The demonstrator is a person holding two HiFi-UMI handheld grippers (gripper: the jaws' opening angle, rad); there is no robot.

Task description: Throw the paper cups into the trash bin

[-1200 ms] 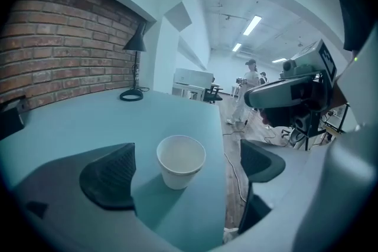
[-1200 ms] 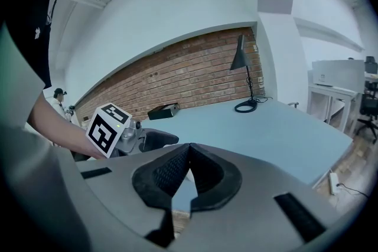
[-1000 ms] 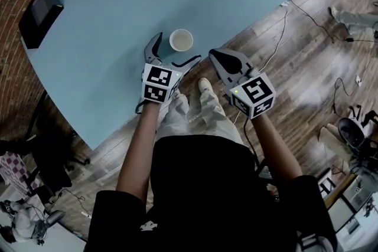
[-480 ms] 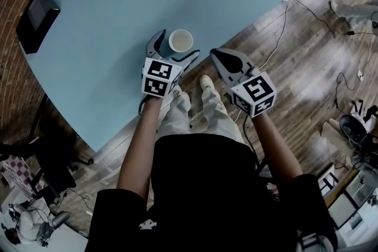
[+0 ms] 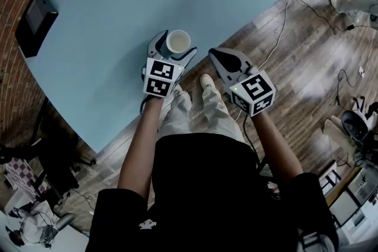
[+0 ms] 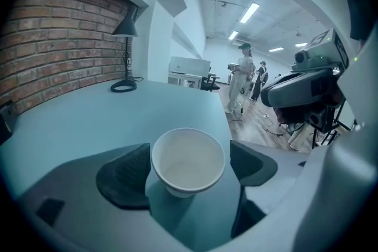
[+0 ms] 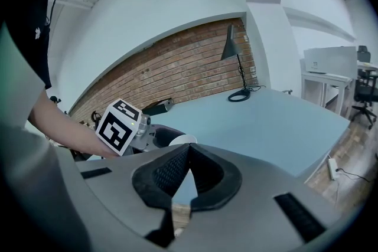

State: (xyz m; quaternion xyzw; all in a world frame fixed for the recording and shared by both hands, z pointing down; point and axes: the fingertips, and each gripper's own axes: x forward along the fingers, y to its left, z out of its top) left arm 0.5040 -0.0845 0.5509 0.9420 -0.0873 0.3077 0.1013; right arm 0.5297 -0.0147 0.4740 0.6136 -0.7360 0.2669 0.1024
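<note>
A white paper cup [image 5: 178, 41] stands upright and empty near the front edge of the pale blue table [image 5: 112, 3]. My left gripper [image 5: 175, 48] reaches around it, with the cup [image 6: 188, 159] between its two dark pads [image 6: 125, 177]. Its jaws have just been closing. The left pad is at the cup's wall, while a thin gap still shows at the right pad. My right gripper [image 5: 212, 55] hangs just right of the cup, off the table's edge over the wooden floor, shut and empty [image 7: 188, 150]. No trash bin is in any view.
A black box [image 5: 32, 18] lies at the table's far left edge. A black desk lamp [image 6: 125, 56] stands at the far end by the brick wall. Cables [image 5: 283, 18] run over the wooden floor to the right. People [image 6: 242, 77] stand far off in the room.
My left gripper has slid forward until the cup sits between its jaws, and the jaws have narrowed around it. The right gripper has stayed in place.
</note>
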